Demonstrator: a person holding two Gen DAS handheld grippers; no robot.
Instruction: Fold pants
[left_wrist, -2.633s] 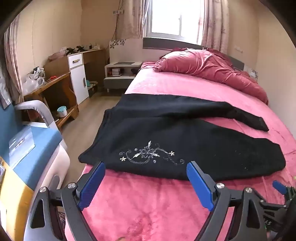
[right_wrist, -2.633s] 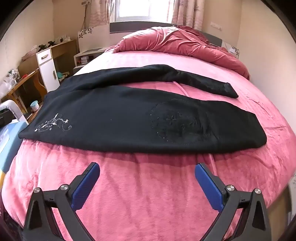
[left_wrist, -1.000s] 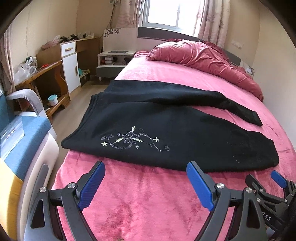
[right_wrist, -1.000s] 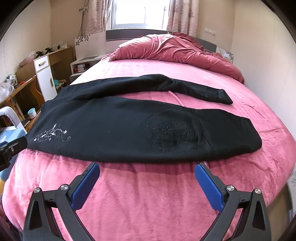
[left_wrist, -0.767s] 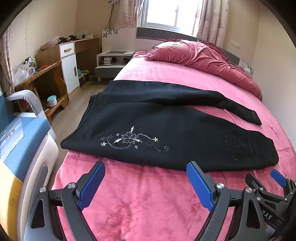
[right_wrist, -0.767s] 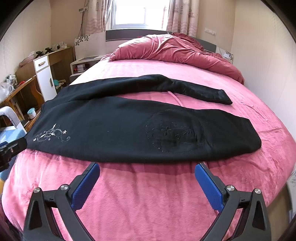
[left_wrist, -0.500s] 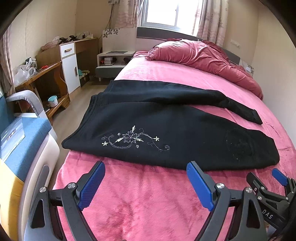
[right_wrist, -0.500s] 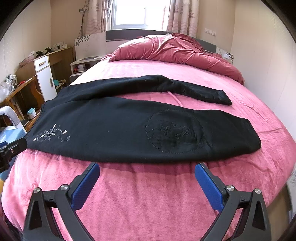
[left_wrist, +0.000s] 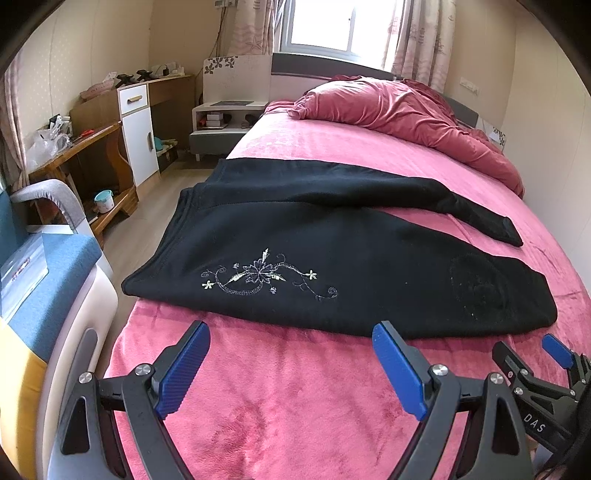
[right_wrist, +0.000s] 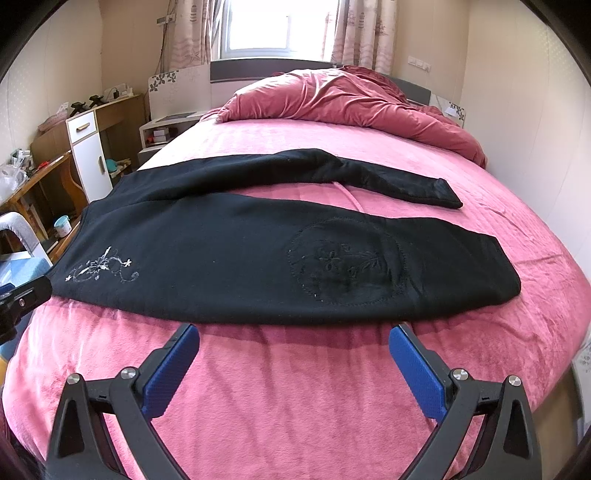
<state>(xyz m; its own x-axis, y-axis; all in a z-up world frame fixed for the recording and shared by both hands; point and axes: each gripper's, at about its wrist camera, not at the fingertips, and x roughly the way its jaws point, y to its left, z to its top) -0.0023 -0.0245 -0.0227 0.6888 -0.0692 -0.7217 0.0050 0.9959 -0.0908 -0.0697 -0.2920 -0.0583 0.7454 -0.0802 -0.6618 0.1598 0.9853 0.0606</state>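
Observation:
Black pants (left_wrist: 332, 258) lie flat across the pink bed (left_wrist: 280, 413), waist at the left edge, both legs spread toward the right. White floral embroidery (left_wrist: 258, 277) marks the near leg by the waist. In the right wrist view the pants (right_wrist: 236, 254) show a round stitched patch (right_wrist: 347, 269) on the near leg. My left gripper (left_wrist: 291, 354) is open and empty, just short of the near leg's edge. My right gripper (right_wrist: 295, 358) is open and empty, below the near leg's middle. The right gripper also shows in the left wrist view (left_wrist: 532, 350).
A crumpled pink duvet (left_wrist: 399, 110) lies at the head of the bed. A chair with a blue seat (left_wrist: 48, 280) stands at the left of the bed. A wooden desk (left_wrist: 92, 155) and a white nightstand (left_wrist: 221, 125) stand along the left wall.
Both grippers stay open and empty. The views have hardly shifted in the last second; since 2.6 s ago both pulled back slightly from the pants.

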